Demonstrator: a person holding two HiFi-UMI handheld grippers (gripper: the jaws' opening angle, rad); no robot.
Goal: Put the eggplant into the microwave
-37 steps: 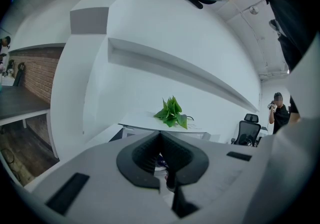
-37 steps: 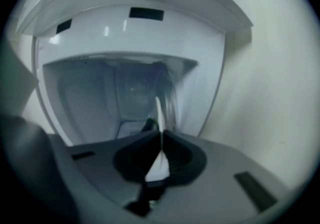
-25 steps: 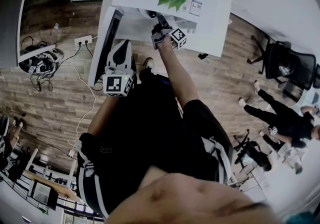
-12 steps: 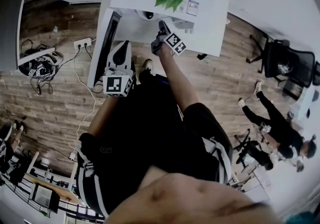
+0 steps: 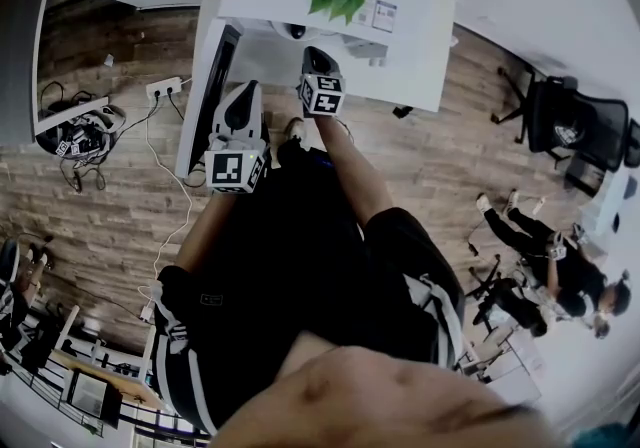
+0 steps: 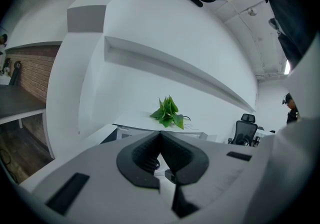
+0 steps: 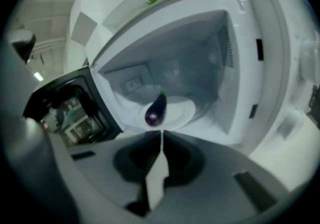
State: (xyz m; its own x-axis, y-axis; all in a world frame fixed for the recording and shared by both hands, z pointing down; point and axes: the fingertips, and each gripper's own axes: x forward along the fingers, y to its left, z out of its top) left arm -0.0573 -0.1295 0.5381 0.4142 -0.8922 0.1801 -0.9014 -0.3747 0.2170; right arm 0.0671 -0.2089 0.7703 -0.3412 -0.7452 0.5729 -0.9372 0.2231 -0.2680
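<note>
Found the eggplant, glossy dark purple with a green cap, lying on the white plate inside the microwave, door swung open. Held the right tool just outside the opening, jaws together and empty. Held the left tool likewise closed, facing a leafy plant.

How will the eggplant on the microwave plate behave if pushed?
Likely to roll: the eggplant is rounded and lies on its side on the smooth plate. Probably slippery to pinch, given the glossy highlight on its skin. Looks stiff; weight can't be judged.
</note>
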